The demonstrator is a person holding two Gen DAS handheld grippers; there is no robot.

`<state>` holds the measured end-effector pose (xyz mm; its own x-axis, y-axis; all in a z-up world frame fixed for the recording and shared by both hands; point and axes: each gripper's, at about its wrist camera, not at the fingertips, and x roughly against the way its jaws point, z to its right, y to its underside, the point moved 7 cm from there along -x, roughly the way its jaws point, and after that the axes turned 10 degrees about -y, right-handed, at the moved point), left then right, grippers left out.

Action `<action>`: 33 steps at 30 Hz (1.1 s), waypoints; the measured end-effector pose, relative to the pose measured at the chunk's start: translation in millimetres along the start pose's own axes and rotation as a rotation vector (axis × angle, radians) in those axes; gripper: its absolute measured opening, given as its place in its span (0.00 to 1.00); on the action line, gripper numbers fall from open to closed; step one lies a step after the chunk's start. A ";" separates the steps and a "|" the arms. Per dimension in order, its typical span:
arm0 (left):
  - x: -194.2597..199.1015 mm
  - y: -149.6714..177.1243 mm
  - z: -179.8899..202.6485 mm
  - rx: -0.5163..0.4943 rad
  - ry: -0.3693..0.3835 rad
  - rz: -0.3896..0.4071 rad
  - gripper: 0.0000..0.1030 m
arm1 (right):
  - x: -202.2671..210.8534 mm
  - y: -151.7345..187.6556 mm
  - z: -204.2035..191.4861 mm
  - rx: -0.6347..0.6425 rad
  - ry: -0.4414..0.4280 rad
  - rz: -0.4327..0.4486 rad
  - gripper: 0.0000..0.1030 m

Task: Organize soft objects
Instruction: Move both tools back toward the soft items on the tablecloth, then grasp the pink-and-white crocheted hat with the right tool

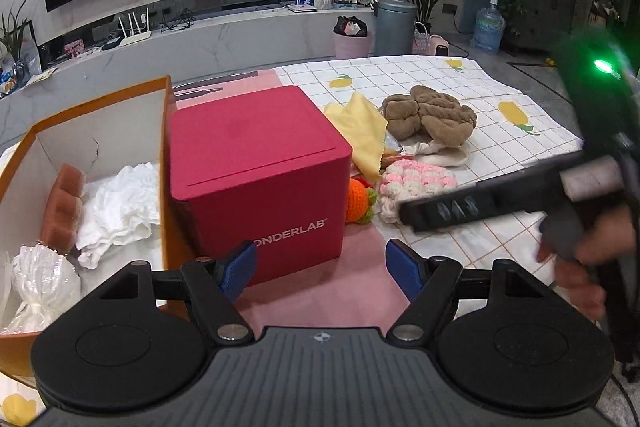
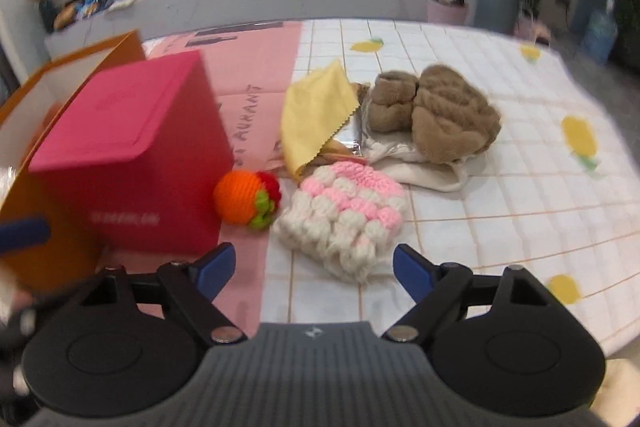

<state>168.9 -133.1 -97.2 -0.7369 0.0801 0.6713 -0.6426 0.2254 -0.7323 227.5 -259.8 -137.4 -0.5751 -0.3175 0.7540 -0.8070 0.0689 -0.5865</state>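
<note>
Pink-and-white crocheted piece [image 2: 344, 219], on worktop [image 2: 500, 211] beside crocheted orange [image 2: 246, 197]: right gripper [image 2: 314, 269] jaws apart and empty just short; straddle its middle, clamp gently; left gripper [image 1: 320, 267] likewise apart.

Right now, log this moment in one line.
left tool: open, empty | right tool: open, above knit pouch | orange box: holds white cloth

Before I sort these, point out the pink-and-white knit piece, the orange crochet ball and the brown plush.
pink-and-white knit piece [image 2: 344, 217]: right wrist view, middle of its bobbled face.
orange crochet ball [image 2: 238, 195]: right wrist view, orange body.
brown plush [image 2: 452, 115]: right wrist view, larger furry lump.
</note>
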 end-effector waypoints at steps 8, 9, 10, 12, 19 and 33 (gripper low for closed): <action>-10.6 2.7 19.0 -0.027 -0.009 -0.013 0.83 | -39.3 -6.0 24.0 -0.052 0.067 -0.027 0.78; -11.9 3.3 20.5 -0.026 -0.011 -0.019 0.83 | -39.9 -3.9 26.6 -0.067 0.061 -0.016 0.76; -12.6 3.8 21.5 -0.023 -0.014 -0.024 0.83 | -40.9 -2.0 27.8 -0.082 0.048 -0.015 0.73; -12.8 5.2 23.3 -0.017 -0.019 -0.028 0.83 | -36.0 -0.3 25.8 -0.067 0.037 -0.020 0.60; -5.6 15.6 30.6 -0.061 -0.022 0.018 0.83 | -5.4 7.1 46.1 -0.070 0.103 -0.077 0.31; -9.0 29.5 65.6 -0.046 -0.020 0.021 0.83 | 8.4 3.7 88.1 -0.285 0.079 -0.072 0.64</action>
<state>142.8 -190.8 -132.3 -0.7541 0.0663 0.6534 -0.6174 0.2680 -0.7396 231.5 -345.5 -159.3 -0.5149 -0.2578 0.8176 -0.8447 0.3154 -0.4325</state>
